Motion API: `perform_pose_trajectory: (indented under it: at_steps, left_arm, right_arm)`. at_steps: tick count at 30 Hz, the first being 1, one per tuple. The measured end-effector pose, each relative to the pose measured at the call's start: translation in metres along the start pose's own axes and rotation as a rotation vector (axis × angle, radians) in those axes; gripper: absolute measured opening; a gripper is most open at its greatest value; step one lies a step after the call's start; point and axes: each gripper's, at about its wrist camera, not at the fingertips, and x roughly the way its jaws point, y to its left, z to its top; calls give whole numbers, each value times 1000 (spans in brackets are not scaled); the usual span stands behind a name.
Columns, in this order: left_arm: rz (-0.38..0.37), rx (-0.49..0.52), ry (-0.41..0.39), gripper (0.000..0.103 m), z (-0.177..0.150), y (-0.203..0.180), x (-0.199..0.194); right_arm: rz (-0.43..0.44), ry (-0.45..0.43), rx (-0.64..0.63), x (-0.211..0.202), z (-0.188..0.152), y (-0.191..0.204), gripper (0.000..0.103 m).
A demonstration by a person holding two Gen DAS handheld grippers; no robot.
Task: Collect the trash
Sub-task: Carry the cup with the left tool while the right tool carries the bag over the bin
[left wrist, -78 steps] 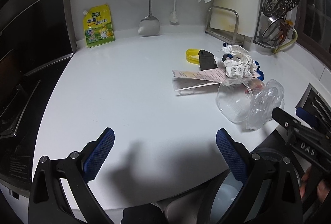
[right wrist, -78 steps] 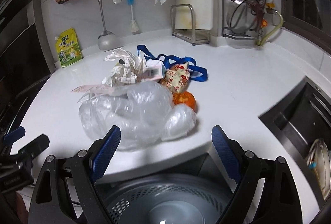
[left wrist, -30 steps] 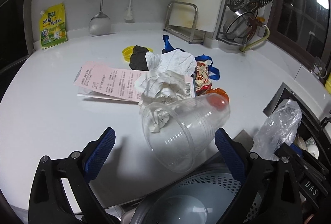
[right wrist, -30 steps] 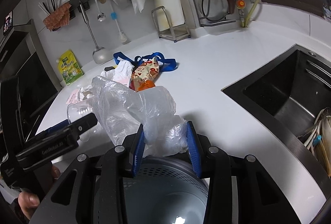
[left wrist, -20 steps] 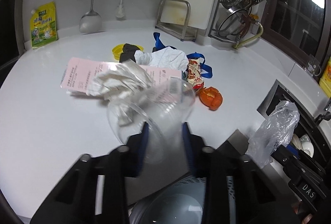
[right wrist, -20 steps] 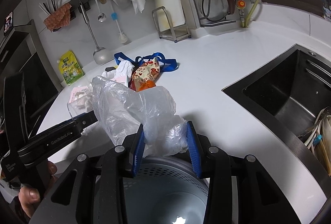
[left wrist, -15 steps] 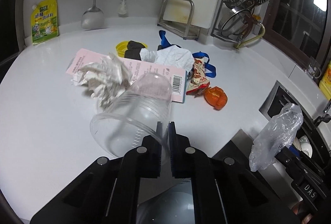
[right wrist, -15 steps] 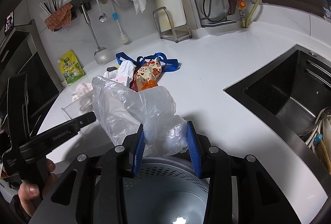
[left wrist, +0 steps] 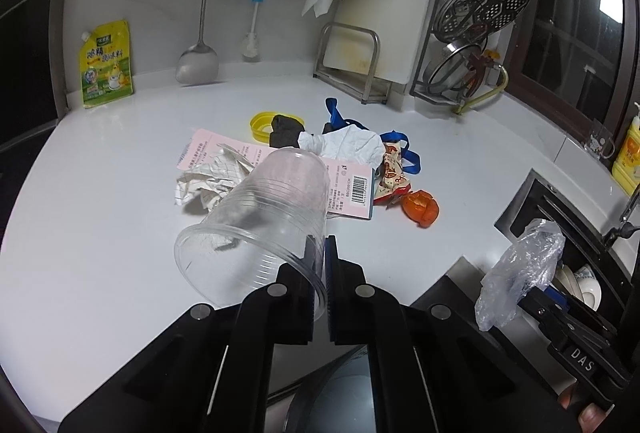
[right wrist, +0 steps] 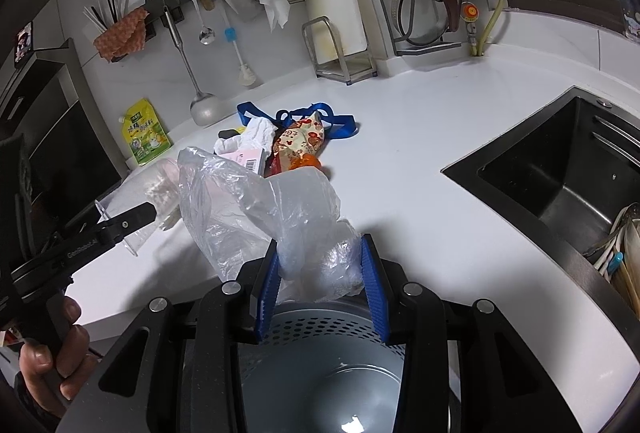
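Note:
My left gripper [left wrist: 320,247] is shut on the rim wall of a clear plastic cup [left wrist: 260,217], which hangs tilted just above the white counter [left wrist: 100,233], mouth toward me. My right gripper [right wrist: 320,265] is shut on a crumpled clear plastic bag [right wrist: 260,201] above a grey perforated bin [right wrist: 320,353]. Behind the cup lies the trash pile: crumpled paper [left wrist: 208,177], a pink label [left wrist: 348,185], a white tissue [left wrist: 344,145], a snack wrapper [left wrist: 392,173], an orange peel [left wrist: 420,207], a yellow lid [left wrist: 258,123] and a blue strap [left wrist: 404,143].
A dark sink [right wrist: 560,173] with dishes opens in the counter at the right. A yellow pouch [left wrist: 106,69], a ladle [left wrist: 198,61], a cutting-board rack [left wrist: 352,65] and a pan rack [left wrist: 472,33] line the back wall. A hand [right wrist: 52,357] grips the left tool.
The left jaws closed on the cup's rim and lifted it off the counter. The crumpled paper slid out of the cup to the left. The right gripper kept still with the bag.

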Motion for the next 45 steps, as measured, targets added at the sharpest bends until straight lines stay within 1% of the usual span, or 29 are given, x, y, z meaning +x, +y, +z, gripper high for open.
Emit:
perform_pose_trajectory:
  at_steps: [9,17,29,40,45]
  left_arm:
    - [-7,19,-33,5,3,-2,-24]
    - [-15,45,-41,5,-6,-7,-46]
    - [-42,94,-21,5,-31,-20,-73]
    - [-70,124,7,5,-56,-32,-86]
    - [-82,138,35,5,-71,-36,-86]
  right_arm:
    - [2,-9,4,-12,-7,5,37]
    - [0,-3,-8,-21,-13,12,37]
    - [0,-5,-11,-45,-27,20,37]
    - [-18,14,-5,-64,-50,19,37]
    - [-29,29,-1,-69,-60,17,37]
